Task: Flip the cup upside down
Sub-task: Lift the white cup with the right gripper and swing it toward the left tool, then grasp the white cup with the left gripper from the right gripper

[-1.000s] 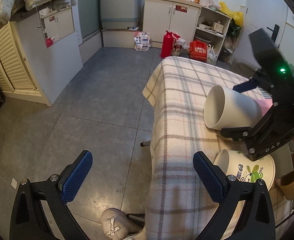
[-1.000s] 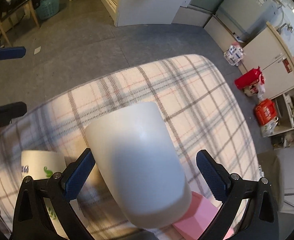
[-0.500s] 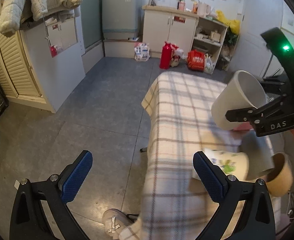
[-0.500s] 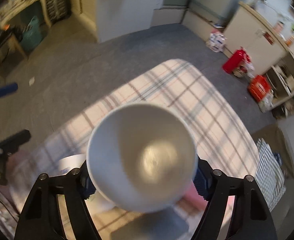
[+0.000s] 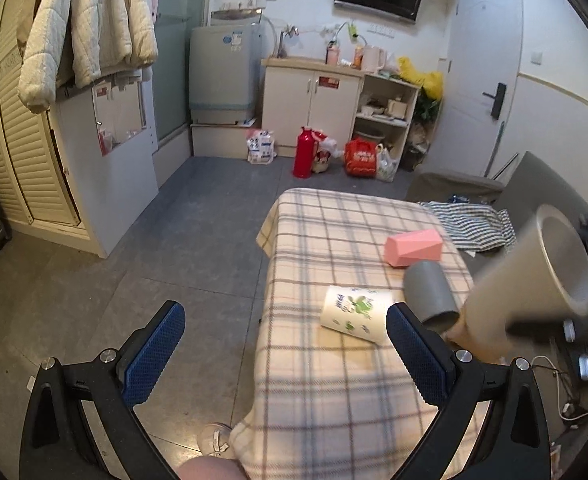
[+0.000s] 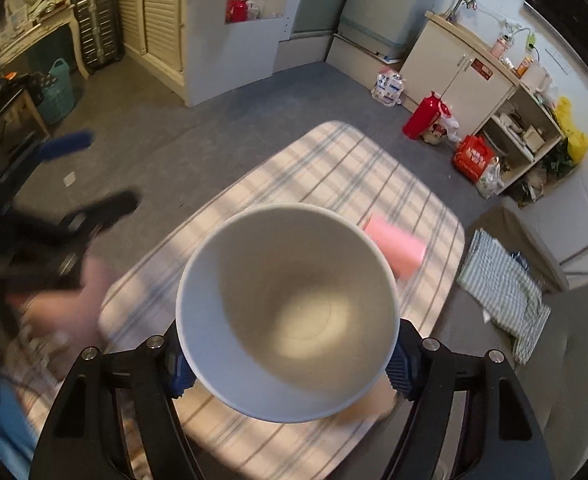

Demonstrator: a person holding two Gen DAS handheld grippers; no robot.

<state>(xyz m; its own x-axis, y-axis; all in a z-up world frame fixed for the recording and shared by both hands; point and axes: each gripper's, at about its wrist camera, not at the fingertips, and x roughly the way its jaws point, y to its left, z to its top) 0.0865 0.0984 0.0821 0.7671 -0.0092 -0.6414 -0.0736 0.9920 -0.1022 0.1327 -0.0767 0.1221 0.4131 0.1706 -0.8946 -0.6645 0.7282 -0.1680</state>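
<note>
My right gripper is shut on a white cup, held above the plaid-covered table with its open mouth facing the camera. In the left wrist view the same white cup is at the right edge, tilted with its mouth up and to the right. My left gripper is open and empty, low at the table's near left corner.
On the plaid table lie a flower-printed cup on its side, a grey cup on its side and a pink box. A striped cloth lies on a grey seat to the right.
The right gripper has lifted the white cup off the table and turned it from its side until its mouth faces the camera. The left gripper has pulled back and stayed open.
</note>
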